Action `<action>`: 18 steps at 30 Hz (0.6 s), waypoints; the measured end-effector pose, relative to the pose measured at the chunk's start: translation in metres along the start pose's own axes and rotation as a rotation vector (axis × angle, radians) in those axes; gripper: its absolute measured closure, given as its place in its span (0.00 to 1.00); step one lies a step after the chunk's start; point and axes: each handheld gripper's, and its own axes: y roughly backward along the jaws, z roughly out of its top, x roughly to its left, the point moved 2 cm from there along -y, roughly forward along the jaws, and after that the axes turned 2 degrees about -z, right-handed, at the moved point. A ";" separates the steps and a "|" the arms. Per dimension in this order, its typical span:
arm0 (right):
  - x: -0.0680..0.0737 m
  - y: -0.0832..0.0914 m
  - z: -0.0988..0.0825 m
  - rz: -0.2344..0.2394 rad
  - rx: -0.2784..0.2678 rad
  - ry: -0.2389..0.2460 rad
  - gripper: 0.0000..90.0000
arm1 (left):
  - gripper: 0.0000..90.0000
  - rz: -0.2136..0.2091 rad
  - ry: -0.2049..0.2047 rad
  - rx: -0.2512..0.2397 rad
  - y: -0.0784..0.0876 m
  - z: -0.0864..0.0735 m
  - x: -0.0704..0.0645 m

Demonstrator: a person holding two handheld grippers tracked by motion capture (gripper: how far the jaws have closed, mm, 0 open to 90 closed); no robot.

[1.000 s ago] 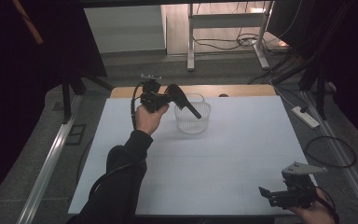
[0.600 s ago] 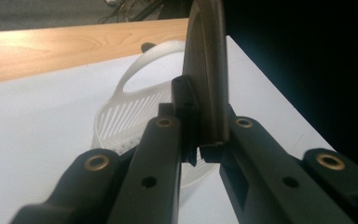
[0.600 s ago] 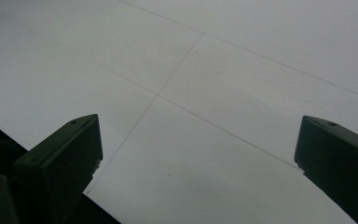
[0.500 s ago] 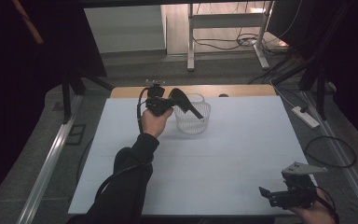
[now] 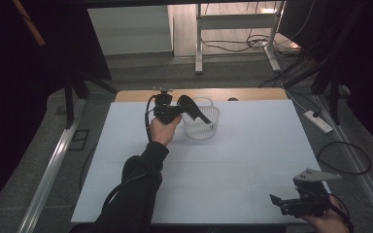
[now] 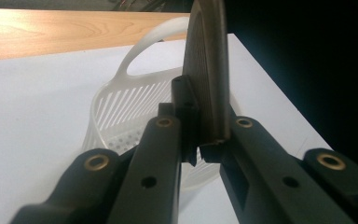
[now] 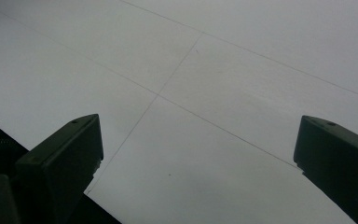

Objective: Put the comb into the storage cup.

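White table (image 5: 252, 160) takes up most of the scene, with a strip of bare wood along its far edge. Near that far edge sits a see-through slatted plastic basket (image 5: 205, 127). Over its left rim the left gripper (image 5: 184, 109) has its jaws clamped tight on a flat dark textured piece (image 6: 208, 70), standing upright above the basket. Right gripper (image 5: 284, 204) is down at the near right corner, jaws wide apart, nothing in them.

The dark flat piece (image 6: 208, 70) is cut off at the top edge; the jaws hide the basket (image 6: 121, 116) front.
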 end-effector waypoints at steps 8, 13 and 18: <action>0.000 0.000 0.000 -0.001 0.002 0.001 0.02 | 0.96 -0.017 0.063 -0.026 0.002 -0.008 0.013; 0.000 0.000 0.000 0.001 0.005 0.000 0.02 | 0.95 -0.019 0.075 -0.030 0.003 -0.012 0.019; 0.000 0.000 0.000 0.001 0.006 0.000 0.03 | 0.92 0.011 0.055 -0.017 0.004 -0.013 0.020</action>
